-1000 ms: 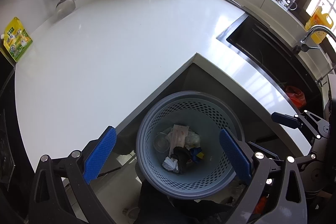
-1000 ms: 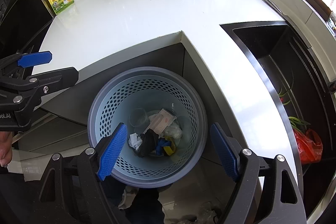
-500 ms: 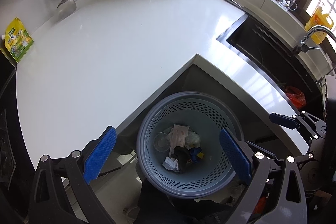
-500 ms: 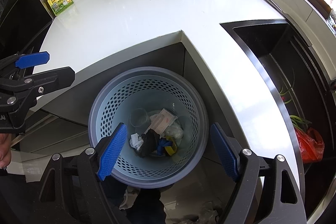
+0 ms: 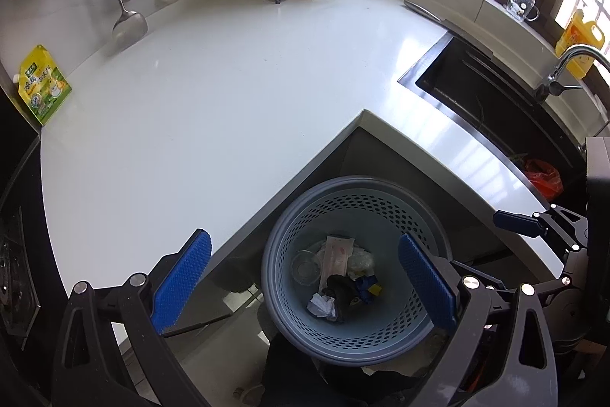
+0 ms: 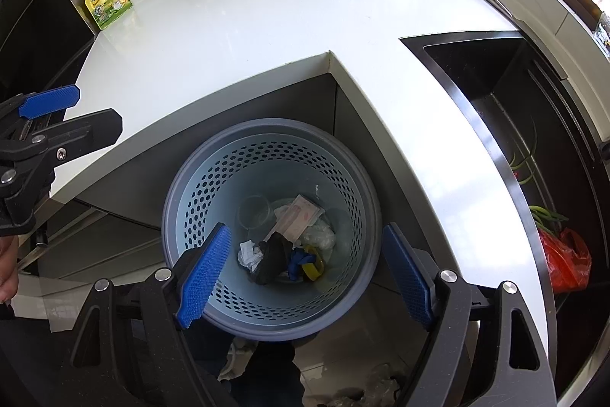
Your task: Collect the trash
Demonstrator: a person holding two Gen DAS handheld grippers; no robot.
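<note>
Between the blue fingers (image 5: 182, 283) of the left gripper (image 5: 305, 281), spread wide and gripping nothing, the grey perforated bin (image 5: 358, 262) is sitting on the floor below, tucked into the inside corner of the white counter (image 5: 228, 94). The right gripper (image 6: 305, 273) is hanging over the same bin (image 6: 270, 227), its fingers (image 6: 204, 271) also wide apart and empty. The trash (image 6: 286, 239) is lying at the bottom of the bin: a clear cup, a pink-printed wrapper, crumpled white paper, a black piece, and blue and yellow scraps. To the right, a dark sink (image 6: 514, 109) is holding a red bag (image 6: 564, 262) and green stalks. At the far left, a yellow-green pouch (image 5: 44, 84) is leaning at the counter's edge.
</note>
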